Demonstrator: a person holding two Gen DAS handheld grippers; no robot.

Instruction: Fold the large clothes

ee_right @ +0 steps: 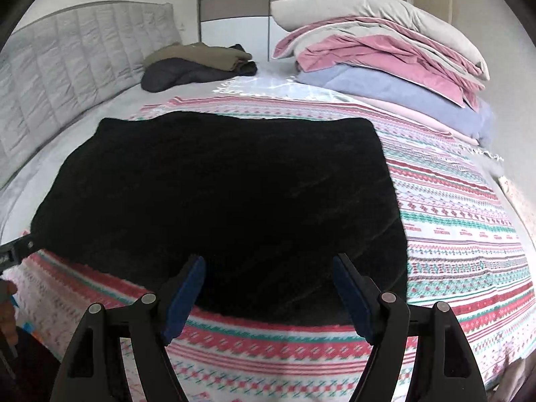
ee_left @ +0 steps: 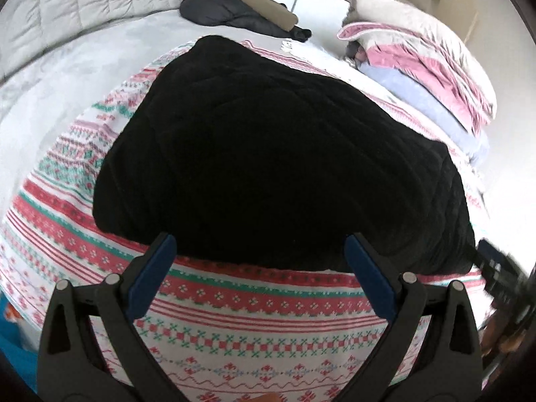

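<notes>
Left wrist view first: my left gripper [ee_left: 259,251] hangs with its jaws spread wide and nothing between them, just over the near edge of the black garment [ee_left: 268,147]. From the right wrist view, my right gripper [ee_right: 268,274] is spread too, though a little less, and also empty, poised over the same near hem. The garment lies flat as a dark, roughly rectangular slab on the patterned bedspread [ee_right: 462,221], in the middle of the bed, with its far edge straight and its left side running toward the padded headboard [ee_right: 67,63].

What worries me: the fabric is so dark that I can read almost no seams or layers in it. If I close on the hem, I judge I could pinch only the top layer, or catch the bedspread along with it and drag the cover up with the fold. The two grippers sit at different points along the edge, so an uneven lift would likely skew the fold. The garment looks thick and plush; a shallow bite might slip out halfway.

Containers: I see none, no basket, bin or drawer. Things are only stacked on the bed: a heap of pink, lilac and grey bedding [ee_right: 395,57] at the far right, and a small pile of olive and dark clothes [ee_right: 197,63] near the headboard, well apart from my work.
</notes>
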